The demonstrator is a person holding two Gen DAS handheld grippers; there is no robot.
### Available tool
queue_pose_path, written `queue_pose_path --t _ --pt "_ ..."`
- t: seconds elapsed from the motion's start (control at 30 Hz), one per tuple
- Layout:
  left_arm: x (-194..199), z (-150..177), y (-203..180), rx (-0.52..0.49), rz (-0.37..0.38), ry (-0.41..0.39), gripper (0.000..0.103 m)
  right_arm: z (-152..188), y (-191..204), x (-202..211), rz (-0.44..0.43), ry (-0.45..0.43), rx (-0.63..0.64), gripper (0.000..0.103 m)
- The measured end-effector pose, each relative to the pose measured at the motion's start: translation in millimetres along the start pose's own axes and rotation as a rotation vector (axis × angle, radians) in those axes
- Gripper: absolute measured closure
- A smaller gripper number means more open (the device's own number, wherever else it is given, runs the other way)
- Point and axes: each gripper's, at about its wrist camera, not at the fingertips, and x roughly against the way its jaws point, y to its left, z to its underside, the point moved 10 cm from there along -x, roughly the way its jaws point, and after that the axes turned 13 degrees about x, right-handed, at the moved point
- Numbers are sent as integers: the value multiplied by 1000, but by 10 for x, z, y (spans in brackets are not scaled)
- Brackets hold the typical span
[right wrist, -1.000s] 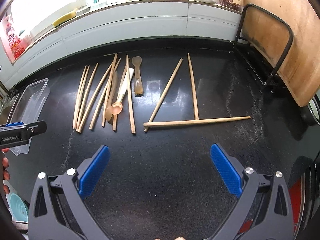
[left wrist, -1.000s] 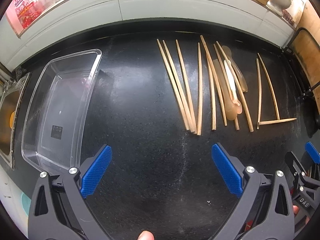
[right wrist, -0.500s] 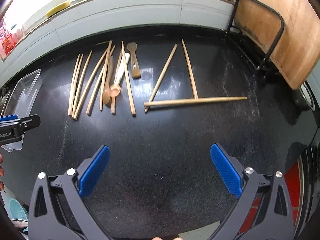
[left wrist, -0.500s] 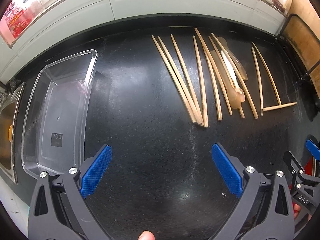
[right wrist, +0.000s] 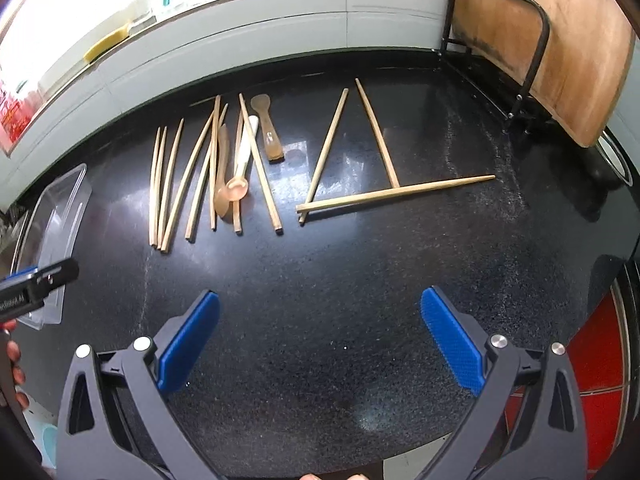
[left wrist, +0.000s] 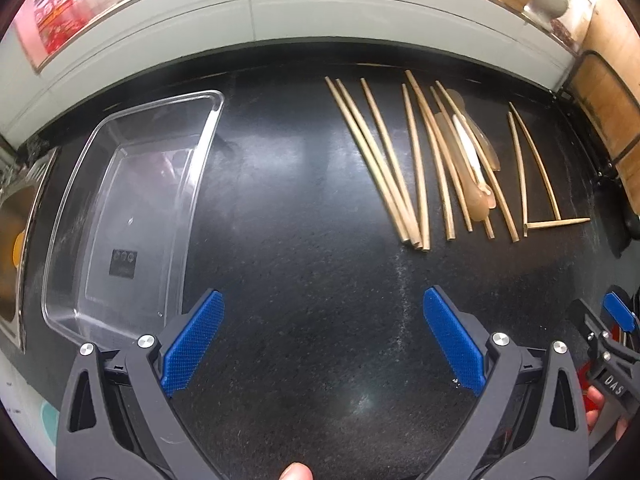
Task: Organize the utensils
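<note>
Black speckled countertop (right wrist: pixel 360 300), white tiled backsplash (right wrist: pixel 280 28), wooden board (right wrist: pixel 560 40)

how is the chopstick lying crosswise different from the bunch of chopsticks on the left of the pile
The crosswise chopstick lies sideways across the counter, while the left bunch runs front to back. It is single and touches the near ends of two spread chopsticks; the bunch lies packed side by side. Both are pale wood, flat on the black counter, ungrasped.

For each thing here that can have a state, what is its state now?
left gripper: open, holding nothing.
right gripper: open, holding nothing.
clear plastic container: upright, nothing inside.
chopsticks: lying loose on the black counter, several crossing.
spoons: lying among the chopsticks.
</note>
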Motion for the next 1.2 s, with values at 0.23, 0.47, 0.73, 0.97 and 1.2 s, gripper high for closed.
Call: queue_pose_path --t 0.23,0.47,0.73,0.97,1.2 --pt "-19 63 -5 -5 -9 10 6 4 81 -52 -19 17 31 5" --pt "-17 112 -66 -21 -8 20 6 61 44 -77 -30 38 27 5" --pt "-20 131 -231 -41 -2 22 6 95 -79 -49 -19 48 40 5" --pt "-59 160 -401 -72 7 38 6 128 -220 -63 -12 63 16 5" --pt "-113 141 -427 -96 2 43 6 187 -249 -129 -14 81 -18 5"
